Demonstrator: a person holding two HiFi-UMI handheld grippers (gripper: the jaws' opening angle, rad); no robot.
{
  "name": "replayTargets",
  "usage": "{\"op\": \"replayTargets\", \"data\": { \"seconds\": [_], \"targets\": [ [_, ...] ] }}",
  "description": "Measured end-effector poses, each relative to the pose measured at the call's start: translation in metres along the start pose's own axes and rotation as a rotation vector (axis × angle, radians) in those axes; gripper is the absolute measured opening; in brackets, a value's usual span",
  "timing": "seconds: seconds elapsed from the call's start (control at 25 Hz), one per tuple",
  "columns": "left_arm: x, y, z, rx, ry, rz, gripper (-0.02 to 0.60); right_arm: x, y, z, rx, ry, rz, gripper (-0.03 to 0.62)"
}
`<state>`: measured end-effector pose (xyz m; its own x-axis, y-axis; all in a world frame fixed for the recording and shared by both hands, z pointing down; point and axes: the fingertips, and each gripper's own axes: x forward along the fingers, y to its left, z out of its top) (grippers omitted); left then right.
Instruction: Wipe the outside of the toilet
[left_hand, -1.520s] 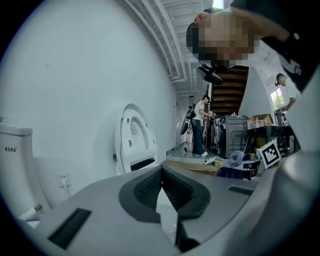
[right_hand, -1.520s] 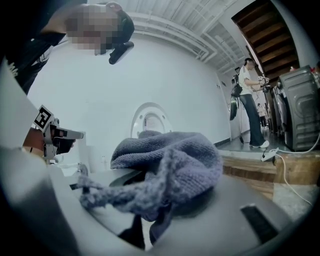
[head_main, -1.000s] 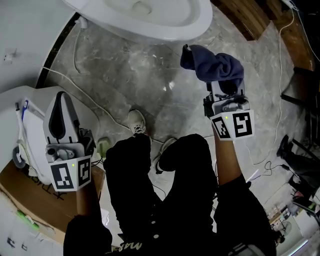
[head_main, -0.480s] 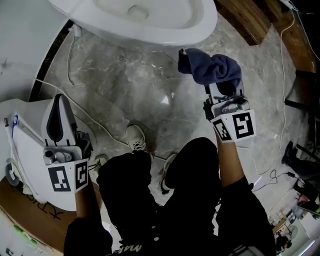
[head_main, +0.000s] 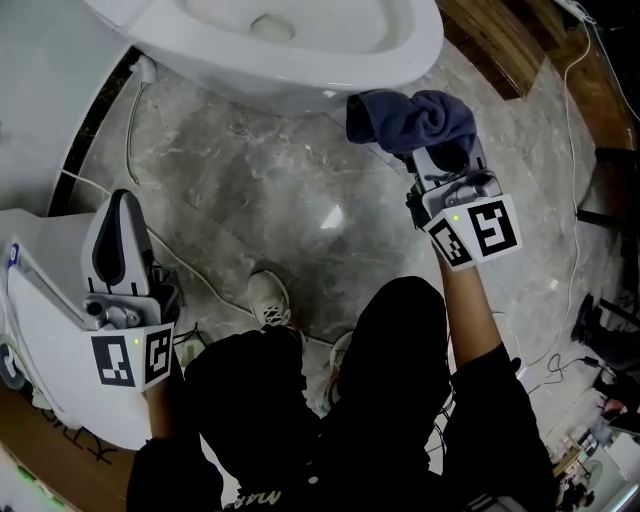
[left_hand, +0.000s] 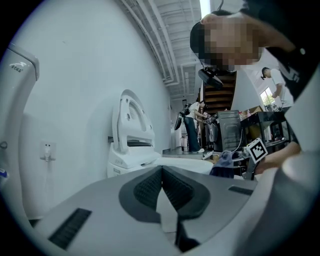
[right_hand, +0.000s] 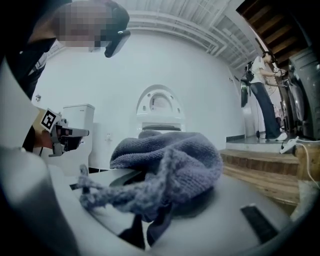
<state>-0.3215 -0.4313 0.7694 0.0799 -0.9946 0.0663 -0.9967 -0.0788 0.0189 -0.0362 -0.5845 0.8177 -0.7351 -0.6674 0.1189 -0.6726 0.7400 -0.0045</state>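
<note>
The right gripper (head_main: 441, 158) has its jaws clamped on a cloth (head_main: 410, 120), which bunches ahead of them at the toilet (head_main: 330, 72) rim. The left gripper (head_main: 119, 205) has its jaws pressed together, empty.

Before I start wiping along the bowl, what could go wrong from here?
1. The right gripper holds the blue cloth as a loose bunch with a tail hanging free; dragging it along the toilet bowl might pull it out.
2. A white cable crosses the floor by your shoe; stepping round the bowl could snag it.
</note>
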Motion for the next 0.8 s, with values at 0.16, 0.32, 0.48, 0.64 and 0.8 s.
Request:
{"op": "replayTargets", "data": {
  "seconds": [0.16,0.32,0.48,0.64,0.8],
  "targets": [
    [0.004,-0.002,-0.013,-0.008,-0.004,-0.012,0.011,0.011,-0.005,-0.011,0.008,0.002,0.016,0.101],
    [0.01,-0.004,-0.024,-0.018,-0.005,-0.019,0.011,0.02,-0.011,-0.019,0.045,0.002,0.017,0.1],
    [0.014,-0.008,-0.031,-0.042,-0.018,-0.019,0.011,0.023,-0.011,-0.021,0.044,-0.015,0.04,0.1],
    [0.016,-0.013,-0.042,-0.07,-0.018,-0.022,0.011,0.023,-0.011,-0.021,0.016,-0.056,0.053,0.1],
    [0.014,-0.024,-0.056,-0.071,-0.011,-0.051,0.011,0.024,-0.009,-0.021,-0.008,-0.086,0.06,0.1]
  ]
}}
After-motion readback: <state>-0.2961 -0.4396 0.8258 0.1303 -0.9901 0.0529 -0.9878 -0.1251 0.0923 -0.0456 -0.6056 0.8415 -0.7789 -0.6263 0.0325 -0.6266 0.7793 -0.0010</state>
